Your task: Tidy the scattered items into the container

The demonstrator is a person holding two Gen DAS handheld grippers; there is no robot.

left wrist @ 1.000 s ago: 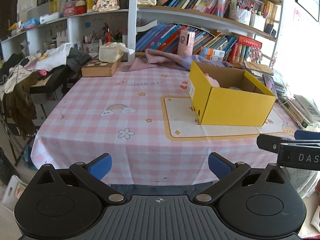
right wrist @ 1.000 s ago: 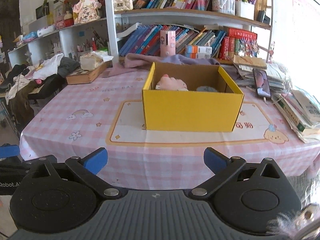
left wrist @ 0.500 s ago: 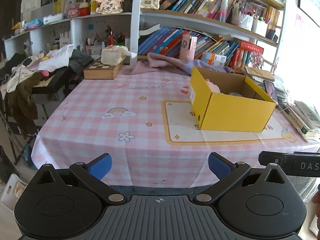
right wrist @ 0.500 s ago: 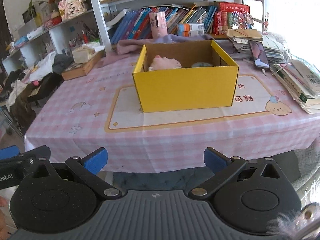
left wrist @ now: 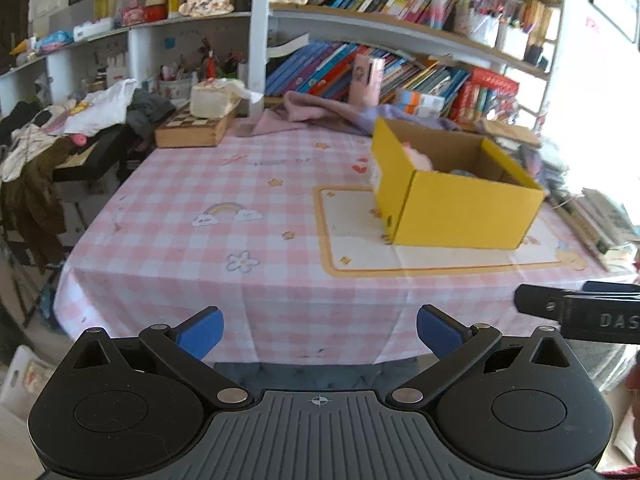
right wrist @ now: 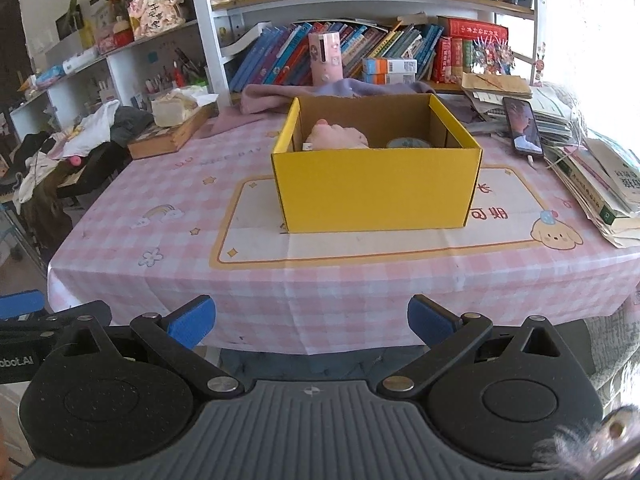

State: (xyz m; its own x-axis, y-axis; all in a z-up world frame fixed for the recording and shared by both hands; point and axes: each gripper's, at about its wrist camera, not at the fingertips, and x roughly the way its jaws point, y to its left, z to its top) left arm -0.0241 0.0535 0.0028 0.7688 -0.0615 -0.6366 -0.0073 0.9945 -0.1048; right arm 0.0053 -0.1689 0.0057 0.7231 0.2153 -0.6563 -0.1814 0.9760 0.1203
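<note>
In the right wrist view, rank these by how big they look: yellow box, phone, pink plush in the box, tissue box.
1. Yellow box, clearly largest.
2. Tissue box and pink plush: look alike; the plush is partly hidden by the box wall, so no ranking.
3. Phone, smallest, though it lies flat and foreshortened.

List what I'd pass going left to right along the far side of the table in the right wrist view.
Pile of clothes → wooden chessboard box with the tissue pack on top → purple cloth → yellow box → phone → stack of books.
</note>
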